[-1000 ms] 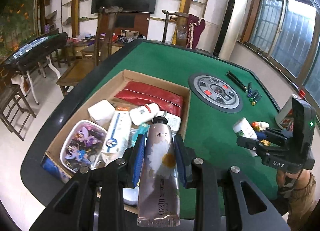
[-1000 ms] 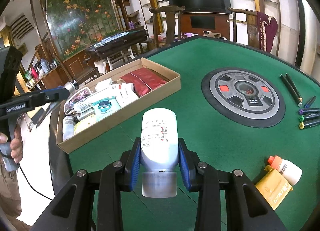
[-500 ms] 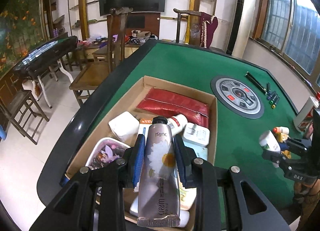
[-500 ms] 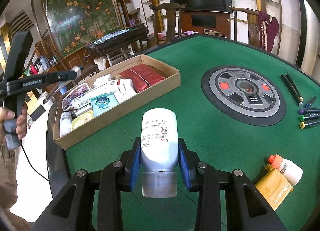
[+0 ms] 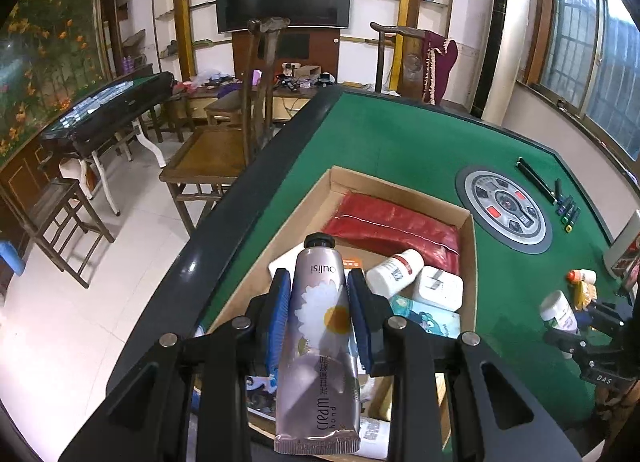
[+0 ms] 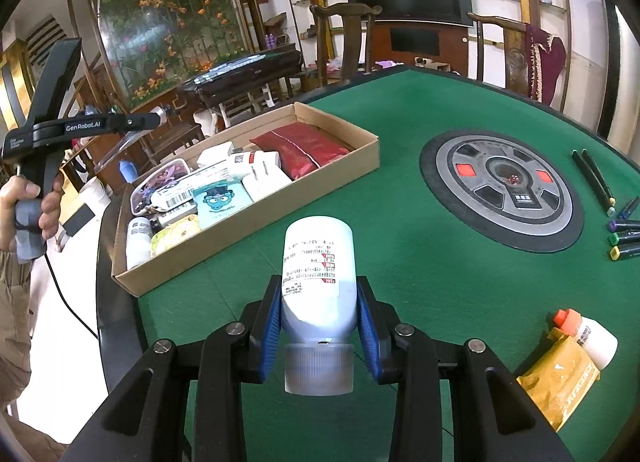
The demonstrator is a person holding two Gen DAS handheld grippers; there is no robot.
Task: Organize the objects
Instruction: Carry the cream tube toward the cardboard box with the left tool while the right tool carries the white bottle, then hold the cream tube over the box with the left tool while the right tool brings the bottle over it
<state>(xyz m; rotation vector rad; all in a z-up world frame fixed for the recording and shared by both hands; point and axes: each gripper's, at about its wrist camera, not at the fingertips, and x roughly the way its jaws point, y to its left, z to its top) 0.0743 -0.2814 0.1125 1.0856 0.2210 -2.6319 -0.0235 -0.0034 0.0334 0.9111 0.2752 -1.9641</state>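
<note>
My left gripper [image 5: 319, 304] is shut on a silver hand cream tube [image 5: 320, 346] with a daisy print, held above the near end of the cardboard box [image 5: 470, 262]. The box holds a red pouch [image 5: 394, 224], white bottles and packets. My right gripper [image 6: 318, 326] is shut on a white bottle [image 6: 318, 274], cap toward the camera, held over the green table [image 6: 400, 222] to the right of the box [image 6: 256, 230]. The left gripper also shows in the right wrist view [image 6: 158, 118], raised beyond the box's left end.
A round grey dial panel [image 6: 502, 190] is set in the table's middle. Markers and pens [image 6: 620, 222] lie at the right. A small orange-capped bottle [image 6: 592, 340] and a yellow packet [image 6: 560, 378] lie near right. Chairs [image 5: 224, 150] stand beyond the table's left edge.
My left gripper has pulled back and risen with the cream tube, so the box sits lower and nearer in its view. The right gripper with the white bottle has barely moved.
</note>
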